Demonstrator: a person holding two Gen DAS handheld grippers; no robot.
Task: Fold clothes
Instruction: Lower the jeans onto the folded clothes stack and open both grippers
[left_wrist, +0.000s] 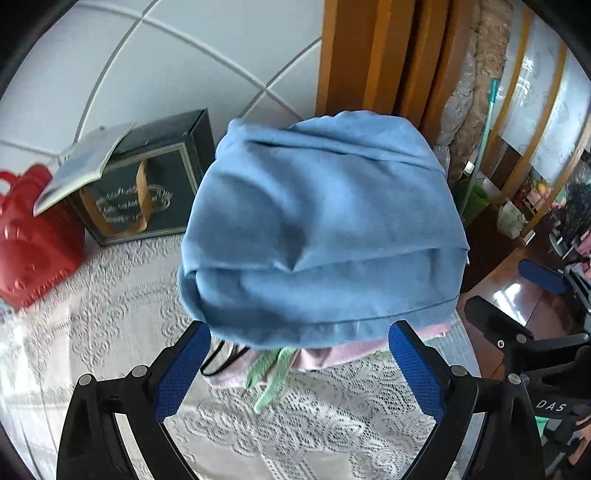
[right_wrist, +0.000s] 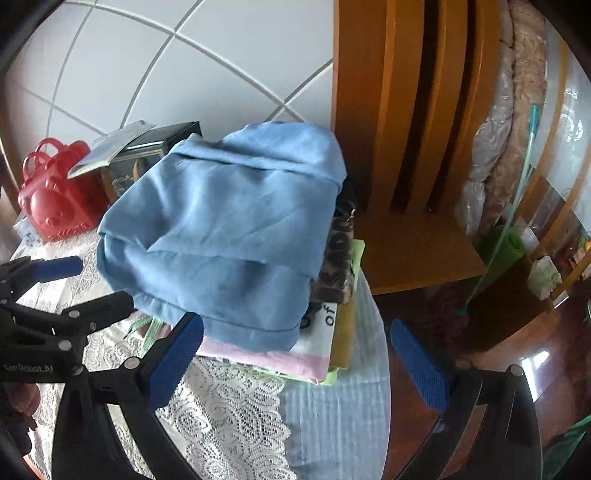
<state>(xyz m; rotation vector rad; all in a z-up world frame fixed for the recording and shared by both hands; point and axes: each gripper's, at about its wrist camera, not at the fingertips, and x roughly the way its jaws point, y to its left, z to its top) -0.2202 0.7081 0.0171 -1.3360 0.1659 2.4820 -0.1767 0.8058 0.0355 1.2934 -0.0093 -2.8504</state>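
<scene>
Both tongs, left gripper (left_wrist: 299, 363) and right gripper (right_wrist: 295, 354), gape empty. Just ahead, the folded blue garment (left_wrist: 325, 236) tops the stack (right_wrist: 314, 363): soft, light, probably slippery; pinch its near hem.

Left gripper (left_wrist: 299, 373) and right gripper (right_wrist: 295, 365) — identical build: black plastic linkage arms joined by round silver pivot screws, each finger faced with a textured blue pad (right_wrist: 173, 365). White lettering marks the housings — "DAS" visible on one, "Robot.AI" on the other.
</scene>
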